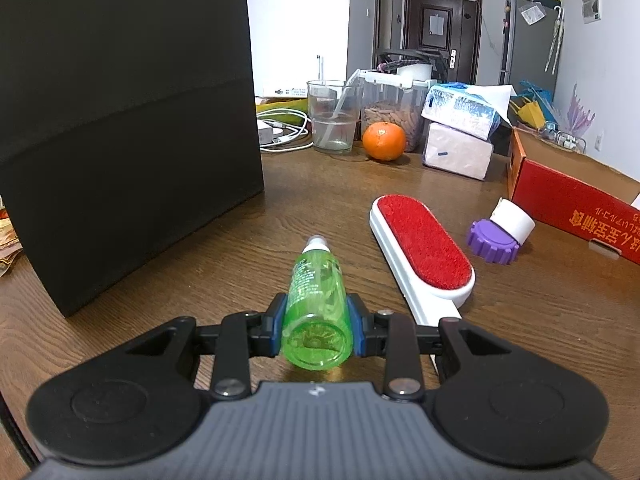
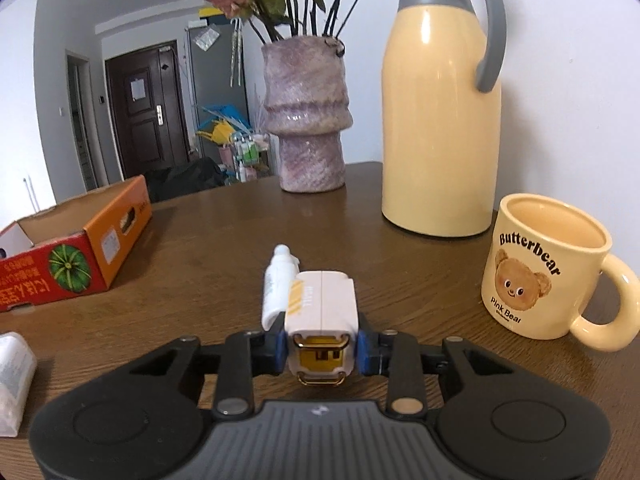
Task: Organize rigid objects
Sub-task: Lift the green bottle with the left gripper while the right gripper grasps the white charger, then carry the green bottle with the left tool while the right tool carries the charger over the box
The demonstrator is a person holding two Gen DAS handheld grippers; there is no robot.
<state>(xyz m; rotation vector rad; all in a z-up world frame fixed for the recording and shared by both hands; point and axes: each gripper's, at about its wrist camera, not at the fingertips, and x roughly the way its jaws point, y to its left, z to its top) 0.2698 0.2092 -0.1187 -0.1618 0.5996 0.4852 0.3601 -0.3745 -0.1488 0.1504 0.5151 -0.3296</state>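
My left gripper [image 1: 318,326] is shut on a green plastic bottle [image 1: 318,300] with a white cap, which points away from me just above the wooden table [image 1: 200,240]. A white lint brush with a red pad [image 1: 422,246] lies right of it, its handle passing under my right finger. A purple-capped white bottle [image 1: 500,230] lies further right. My right gripper [image 2: 322,346] is shut on a small white box-shaped case with a yellow end [image 2: 322,316]. A small white tube [image 2: 276,284] lies on the table just left of the case.
A large black box [image 1: 120,120] stands at left. A red and orange cardboard box [image 1: 568,188] [image 2: 76,248] is open on the table. A glass [image 1: 332,116], orange [image 1: 384,140], jar and tissue packs sit at the back. A vase [image 2: 306,112], yellow thermos [image 2: 440,112] and bear mug [image 2: 548,268] stand ahead.
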